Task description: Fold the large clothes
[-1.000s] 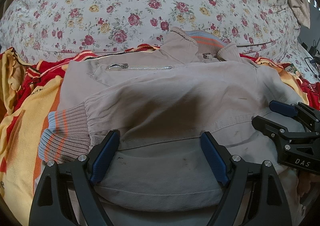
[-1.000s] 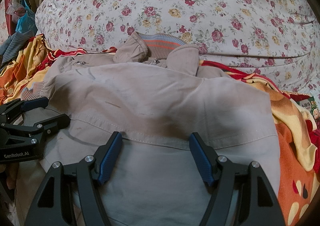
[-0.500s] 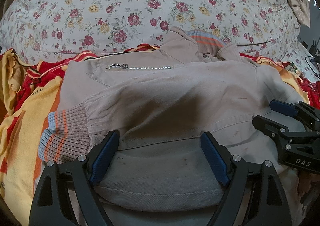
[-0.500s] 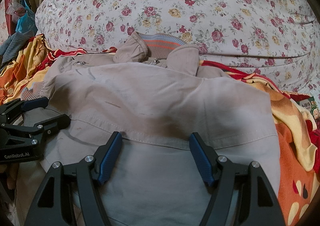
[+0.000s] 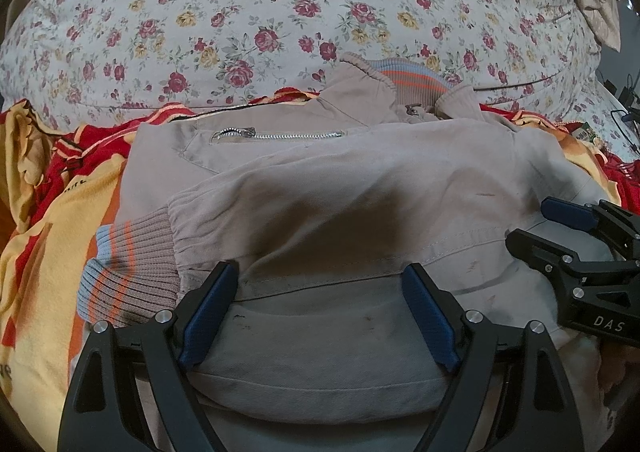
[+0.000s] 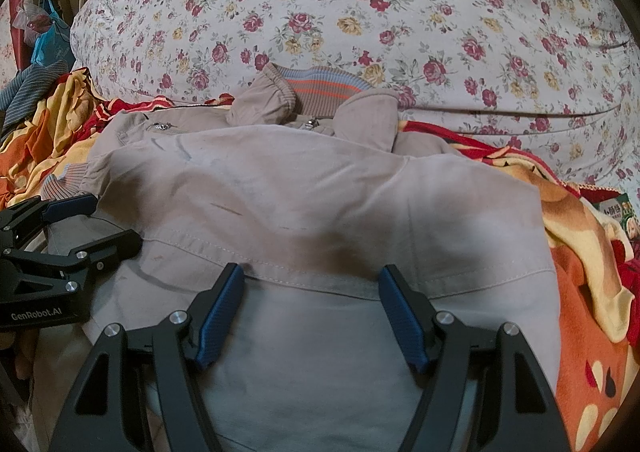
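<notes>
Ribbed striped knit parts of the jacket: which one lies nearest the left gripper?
The sleeve cuff, just beside the left gripper on its left. The other striped knit, the collar, lies far off against the floral bedding.

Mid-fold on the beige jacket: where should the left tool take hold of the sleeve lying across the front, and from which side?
Grip the sleeve just behind its ribbed striped cuff, coming from the jacket's left edge. The gathered seam there bunches into a raised ridge, thicker than the flat panel, and the cuff overhangs onto the orange blanket, probably leaving room for a finger beneath. The left tool is open.
</notes>
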Available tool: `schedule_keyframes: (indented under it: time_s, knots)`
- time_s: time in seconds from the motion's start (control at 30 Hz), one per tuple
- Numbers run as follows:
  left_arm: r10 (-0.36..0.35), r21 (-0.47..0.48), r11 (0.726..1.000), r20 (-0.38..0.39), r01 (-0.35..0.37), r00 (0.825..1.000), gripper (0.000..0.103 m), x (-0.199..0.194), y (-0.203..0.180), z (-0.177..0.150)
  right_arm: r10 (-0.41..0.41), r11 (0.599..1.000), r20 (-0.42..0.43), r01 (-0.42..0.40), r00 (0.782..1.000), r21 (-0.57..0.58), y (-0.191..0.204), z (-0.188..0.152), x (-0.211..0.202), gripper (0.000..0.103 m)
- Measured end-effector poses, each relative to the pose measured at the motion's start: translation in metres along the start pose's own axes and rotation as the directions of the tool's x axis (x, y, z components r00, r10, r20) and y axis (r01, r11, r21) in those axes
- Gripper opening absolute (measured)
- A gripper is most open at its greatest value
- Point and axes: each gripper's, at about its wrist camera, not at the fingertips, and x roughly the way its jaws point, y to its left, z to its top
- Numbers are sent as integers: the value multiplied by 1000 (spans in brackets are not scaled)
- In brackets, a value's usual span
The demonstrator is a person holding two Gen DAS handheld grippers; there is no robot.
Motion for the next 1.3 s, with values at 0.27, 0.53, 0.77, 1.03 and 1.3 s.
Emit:
schedule_keyframes:
  time_s: [0.27,0.53,0.77,1.03,1.3]
  knots:
    - [-6,-6,1000,2,6,1000,74,-1,0,0,4,1000,1,-4,1000,2,1,0,-1,73]
    - [-51,-61,997,43,54,998,74,-14,9,0,2,996,83,-9,997,90,-17,-7,-57,73]
    - [-90,-39,995,92,94,992,74,-70,25,-14,-64,991,153,44,986,127,-47,-51,-146,73]
    - [61,-160,986,79,-48,995,74,-149,106,-92,-8,966,88,-15,996,258,-80,-159,-207,73]
    - [-64,-210,975,26,68,998,74,-211,94,-193,38,899,33,-48,999,436,-61,-249,-231,74]
